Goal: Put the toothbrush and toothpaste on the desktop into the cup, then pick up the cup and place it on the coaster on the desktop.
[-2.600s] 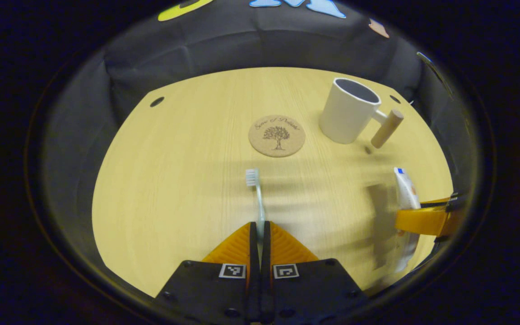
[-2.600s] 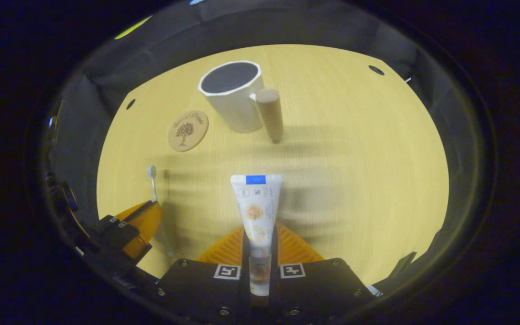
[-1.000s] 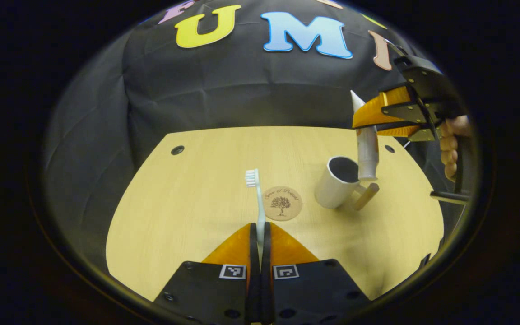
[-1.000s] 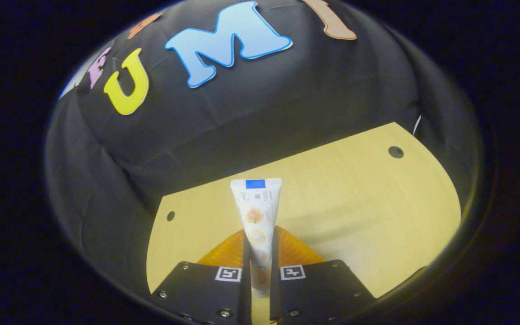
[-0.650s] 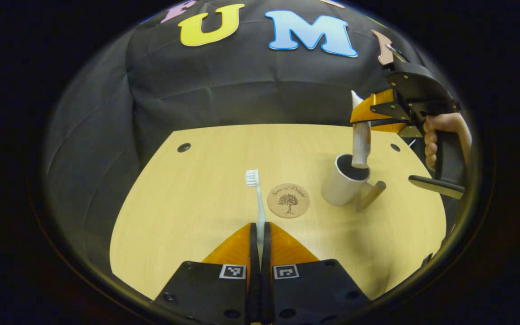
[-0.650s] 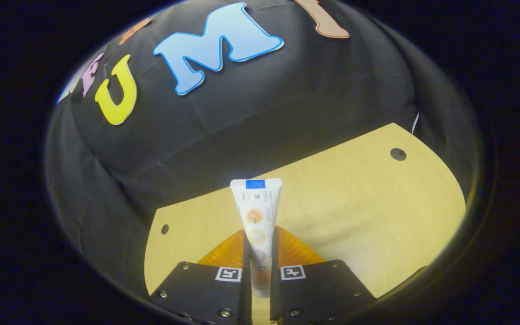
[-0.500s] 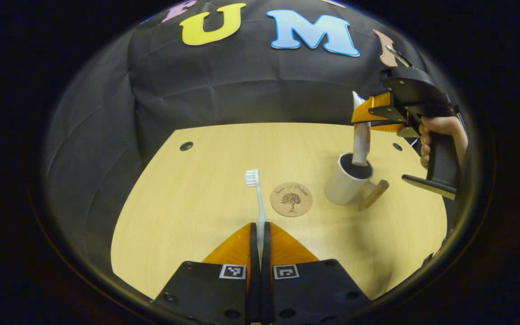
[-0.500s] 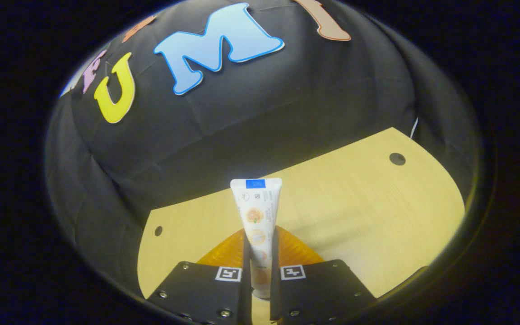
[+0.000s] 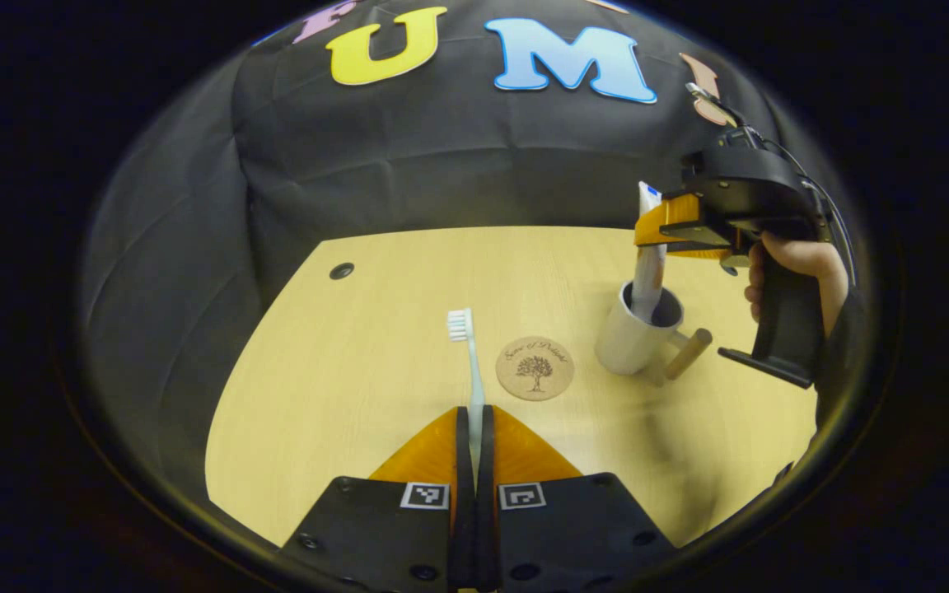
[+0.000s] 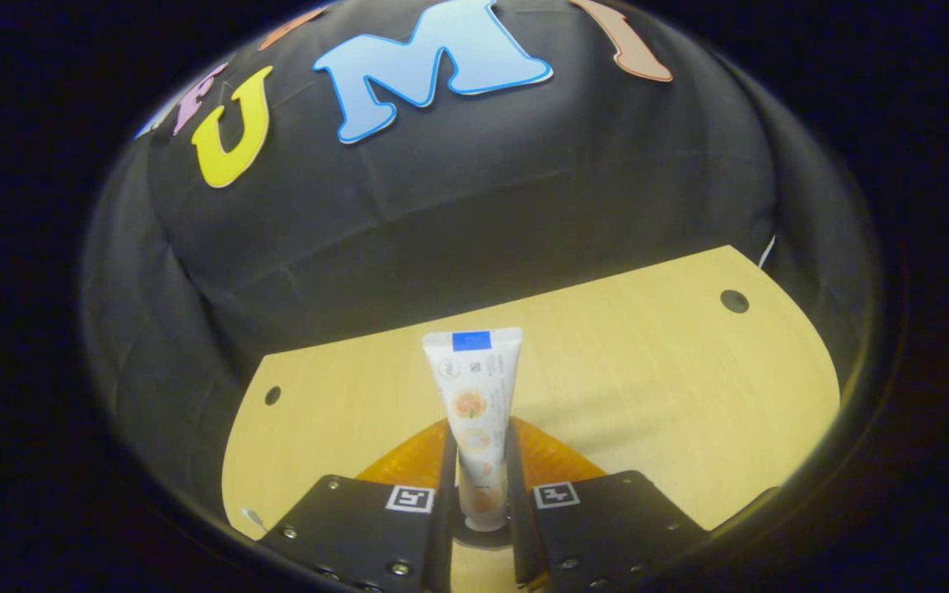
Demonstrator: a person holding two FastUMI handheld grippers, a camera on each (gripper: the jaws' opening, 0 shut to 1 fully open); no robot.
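Observation:
My left gripper is shut on the handle of a pale toothbrush, held above the table with its bristles pointing away. The round cork coaster lies just right of the brush head. Right of it stands the white cup with a wooden handle. The toothpaste stands tilted with its lower end inside the cup. My right gripper sits around its upper part. In the right gripper view the jaws of my right gripper stand slightly apart around the toothpaste, with a thin gap on the left.
A hand holds the right gripper's grip at the table's right side. The wooden table has small round holes near its far corners and ends at the black cloth wall behind.
The right gripper has come down over the cup, sinking the toothpaste's lower end into it. Its jaws have parted a little. The left gripper keeps holding the toothbrush, nearly still.

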